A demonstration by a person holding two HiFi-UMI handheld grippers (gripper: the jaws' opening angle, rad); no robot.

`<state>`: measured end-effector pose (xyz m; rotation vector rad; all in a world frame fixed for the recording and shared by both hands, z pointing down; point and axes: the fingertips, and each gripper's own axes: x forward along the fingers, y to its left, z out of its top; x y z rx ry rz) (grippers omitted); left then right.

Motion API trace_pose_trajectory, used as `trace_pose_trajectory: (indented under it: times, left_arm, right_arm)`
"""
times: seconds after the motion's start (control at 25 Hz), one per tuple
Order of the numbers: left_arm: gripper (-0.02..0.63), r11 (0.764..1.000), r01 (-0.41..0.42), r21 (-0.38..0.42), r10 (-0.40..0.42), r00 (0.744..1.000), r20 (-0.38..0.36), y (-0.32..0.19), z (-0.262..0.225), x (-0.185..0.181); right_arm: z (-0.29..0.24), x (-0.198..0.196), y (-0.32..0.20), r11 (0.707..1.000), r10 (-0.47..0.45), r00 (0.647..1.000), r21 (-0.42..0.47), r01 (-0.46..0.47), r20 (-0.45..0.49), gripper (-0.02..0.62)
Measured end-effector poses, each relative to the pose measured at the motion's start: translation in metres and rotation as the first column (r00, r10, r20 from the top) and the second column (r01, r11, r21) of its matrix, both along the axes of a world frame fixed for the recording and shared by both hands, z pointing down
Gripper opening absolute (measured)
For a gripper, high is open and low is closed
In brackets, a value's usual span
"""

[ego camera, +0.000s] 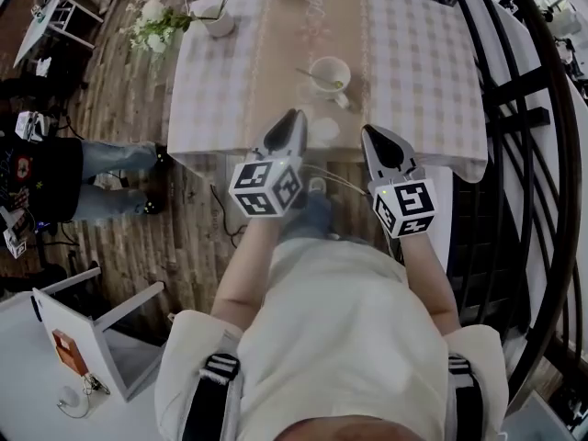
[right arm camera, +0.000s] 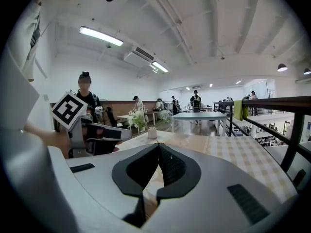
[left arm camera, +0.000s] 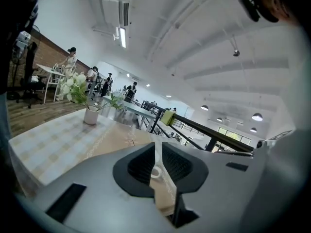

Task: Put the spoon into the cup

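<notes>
In the head view a white cup (ego camera: pixel 329 73) stands on the checked tablecloth (ego camera: pixel 423 72), right of the table's middle. A spoon (ego camera: pixel 309 73) rests in the cup, its handle sticking out over the left rim. My left gripper (ego camera: pixel 293 116) hangs over the table's near edge, short of the cup, jaws together and empty. My right gripper (ego camera: pixel 371 133) is beside it to the right, also closed on nothing. In the left gripper view the left gripper (left arm camera: pixel 155 144) has its tips meeting, and a small white ring, probably the cup (left arm camera: pixel 155 172), shows through the slit. The right gripper (right arm camera: pixel 158 147) looks the same.
A white vase (ego camera: pixel 219 18) with flowers (ego camera: pixel 152 21) stands at the table's far left corner. A pale round disc (ego camera: pixel 322 130) lies near the front edge. A black railing (ego camera: pixel 514 90) runs along the right. A person (ego camera: pixel 55 168) stands left of the table.
</notes>
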<state>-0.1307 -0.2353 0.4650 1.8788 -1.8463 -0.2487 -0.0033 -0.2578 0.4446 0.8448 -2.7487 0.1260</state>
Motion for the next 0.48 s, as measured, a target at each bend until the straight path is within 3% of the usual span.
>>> trace_pose_trajectory:
  times: [0.48]
  left_arm:
    - [0.005, 0.998, 0.038, 0.049, -0.040, 0.998, 0.049, 0.077, -0.021, 0.030]
  right_arm:
    - [-0.012, 0.033, 0.059, 0.999, -0.018, 0.998, 0.029, 0.016, 0.065, 0.000]
